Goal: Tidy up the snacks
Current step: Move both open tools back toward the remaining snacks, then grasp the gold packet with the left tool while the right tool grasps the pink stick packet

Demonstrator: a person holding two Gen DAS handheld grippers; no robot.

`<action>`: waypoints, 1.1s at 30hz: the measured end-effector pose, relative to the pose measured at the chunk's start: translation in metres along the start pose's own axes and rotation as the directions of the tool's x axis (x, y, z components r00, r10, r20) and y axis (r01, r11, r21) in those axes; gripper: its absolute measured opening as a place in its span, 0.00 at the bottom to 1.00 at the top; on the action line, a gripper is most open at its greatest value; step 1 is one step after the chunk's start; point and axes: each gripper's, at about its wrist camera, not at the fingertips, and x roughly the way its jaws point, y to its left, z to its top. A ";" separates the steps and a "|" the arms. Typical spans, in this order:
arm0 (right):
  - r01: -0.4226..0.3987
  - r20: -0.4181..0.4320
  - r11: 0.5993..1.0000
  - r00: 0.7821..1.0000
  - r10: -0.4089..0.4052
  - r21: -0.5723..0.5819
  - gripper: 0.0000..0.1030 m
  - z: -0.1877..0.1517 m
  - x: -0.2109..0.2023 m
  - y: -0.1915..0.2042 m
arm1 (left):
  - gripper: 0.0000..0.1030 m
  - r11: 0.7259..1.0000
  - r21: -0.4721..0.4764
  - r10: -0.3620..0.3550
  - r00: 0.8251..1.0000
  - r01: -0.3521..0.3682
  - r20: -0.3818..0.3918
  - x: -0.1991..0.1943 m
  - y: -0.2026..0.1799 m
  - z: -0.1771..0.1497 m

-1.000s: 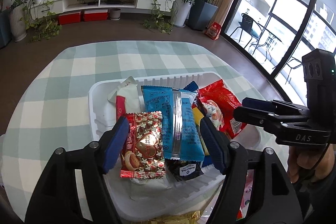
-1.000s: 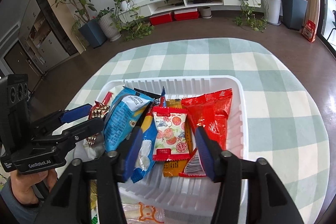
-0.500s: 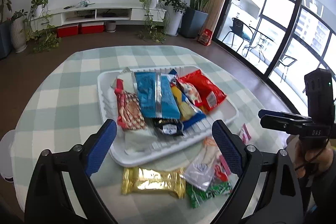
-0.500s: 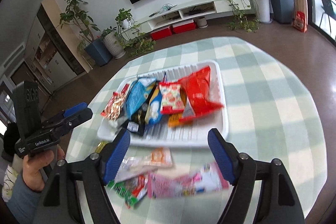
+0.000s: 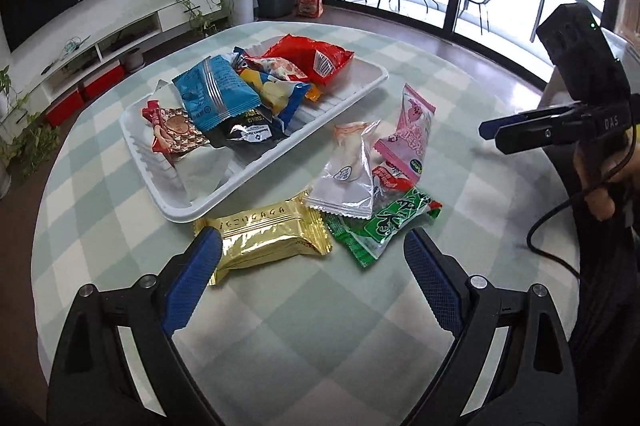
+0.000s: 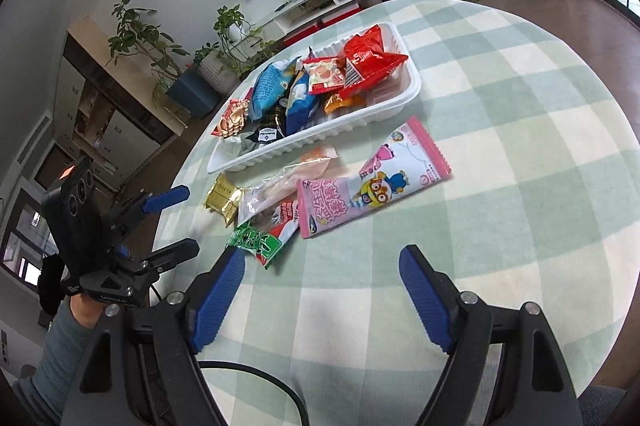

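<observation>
A white tray holds several snack packets, among them a blue one and a red one. In front of it, loose on the cloth, lie a gold packet, a clear packet, a pink packet and a green packet. My left gripper hangs open just short of the gold and green packets, holding nothing. My right gripper is opening, empty, a little back from the green packet and the pink packet.
The round table wears a green and white checked cloth; its edge curves close on all sides. A black cable hangs from the right gripper. The left gripper sits at the table's left edge. Plants and a TV stand lie beyond.
Both grippers have drawn back from over the tray and opened wider. The loose packets in front of the tray have come into view, and the left view has rolled.
</observation>
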 end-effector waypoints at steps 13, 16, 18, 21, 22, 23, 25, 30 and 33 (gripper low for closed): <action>0.009 -0.076 1.000 0.997 -0.012 -0.030 0.80 0.017 0.012 -0.009 | 0.90 0.982 0.166 -0.077 0.993 0.091 -0.089 0.032 0.007 0.020; 0.025 -0.088 0.995 0.996 -0.034 -0.102 0.80 0.022 0.013 -0.005 | 0.90 0.964 0.242 -0.076 0.985 0.112 -0.154 0.044 0.007 0.028; -0.004 -0.105 0.988 0.994 -0.012 -0.153 0.80 0.024 0.014 -0.002 | 0.90 0.952 0.262 -0.104 0.975 0.155 -0.198 0.051 0.010 0.033; -0.038 -0.146 0.966 0.989 0.000 -0.257 0.80 0.027 0.019 0.006 | 0.90 0.938 0.287 -0.121 0.960 0.194 -0.252 0.060 0.013 0.036; -0.049 -0.162 0.955 0.987 0.001 -0.293 0.80 0.027 0.020 0.009 | 0.90 0.934 0.295 -0.123 0.956 0.202 -0.266 0.063 0.014 0.035; -0.059 -0.174 0.941 0.985 0.000 -0.333 0.80 0.028 0.022 0.012 | 0.90 0.931 0.300 -0.121 0.952 0.207 -0.280 0.067 0.015 0.035; -0.086 -0.196 0.904 0.981 0.002 -0.418 0.80 0.029 0.023 0.019 | 0.90 0.928 0.301 -0.125 0.943 0.221 -0.309 0.074 0.019 0.034; -0.123 -0.238 0.824 0.971 -0.014 -0.553 0.80 0.042 0.026 0.028 | 0.89 0.917 0.260 -0.194 0.907 0.303 -0.373 0.084 0.027 0.036; -0.153 -0.271 0.780 0.962 -0.022 -0.607 0.80 0.051 0.029 0.030 | 0.88 0.903 0.285 -0.198 0.900 0.321 -0.388 0.085 0.024 0.032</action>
